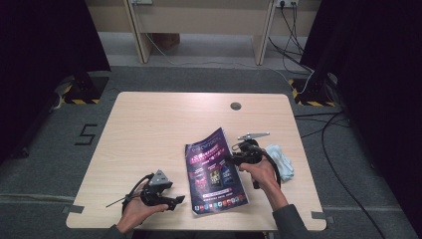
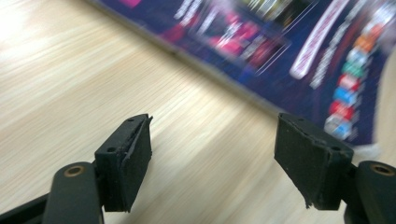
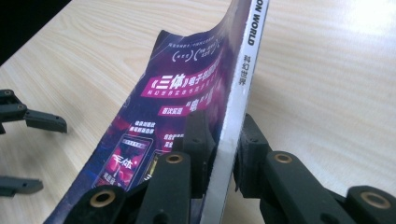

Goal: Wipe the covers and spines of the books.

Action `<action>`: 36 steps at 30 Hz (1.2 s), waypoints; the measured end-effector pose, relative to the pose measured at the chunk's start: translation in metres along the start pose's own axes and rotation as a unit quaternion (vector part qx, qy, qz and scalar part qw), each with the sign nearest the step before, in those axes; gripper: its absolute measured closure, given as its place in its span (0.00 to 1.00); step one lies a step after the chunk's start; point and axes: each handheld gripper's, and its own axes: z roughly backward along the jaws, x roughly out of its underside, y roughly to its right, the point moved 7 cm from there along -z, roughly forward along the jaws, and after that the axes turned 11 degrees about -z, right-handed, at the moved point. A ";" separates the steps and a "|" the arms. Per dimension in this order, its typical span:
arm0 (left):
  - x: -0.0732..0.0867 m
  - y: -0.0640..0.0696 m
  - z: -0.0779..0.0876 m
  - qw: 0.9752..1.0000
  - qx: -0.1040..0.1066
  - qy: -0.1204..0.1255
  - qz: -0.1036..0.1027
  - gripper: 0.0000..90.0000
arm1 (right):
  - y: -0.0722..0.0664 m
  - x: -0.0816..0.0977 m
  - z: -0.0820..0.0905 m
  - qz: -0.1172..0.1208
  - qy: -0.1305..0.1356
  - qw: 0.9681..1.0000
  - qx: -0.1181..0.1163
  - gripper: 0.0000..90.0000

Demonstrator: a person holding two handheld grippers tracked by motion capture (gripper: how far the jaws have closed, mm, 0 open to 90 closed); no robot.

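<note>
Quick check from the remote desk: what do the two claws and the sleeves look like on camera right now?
Both are black two-jaw tools. The left claw carries a grey three-cornered plate on top and trails a thin black cable; its pads are flat, black and frayed at the edges. The right claw also has a grey plate, and brass-coloured pivot pins show on its linkages. The person's sleeves are dark grey.

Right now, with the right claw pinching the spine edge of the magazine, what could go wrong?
1. The right claw grips the magazine only at its spine; the limp cover already curls, so pages may sag open or slip out.
2. The left claw is open beside the magazine's near edge; closing early might crease a corner.
3. The white cloth lies just beside the right hand and could get dragged.
</note>
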 end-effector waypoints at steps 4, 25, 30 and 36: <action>0.004 -0.003 0.002 1.000 0.006 0.004 0.005 0.30 | -0.006 -0.013 0.004 0.022 -0.008 1.000 0.013 0.89; 0.007 -0.012 0.000 1.000 -0.017 -0.002 -0.002 0.31 | -0.006 -0.073 0.038 0.099 -0.005 0.989 0.109 0.92; 0.007 -0.012 0.000 1.000 -0.020 -0.003 -0.005 0.31 | -0.012 -0.092 0.049 0.128 0.001 0.981 0.149 0.92; 0.006 -0.012 -0.001 1.000 -0.020 -0.003 -0.005 0.31 | -0.029 -0.100 0.040 0.175 -0.016 0.967 0.185 0.92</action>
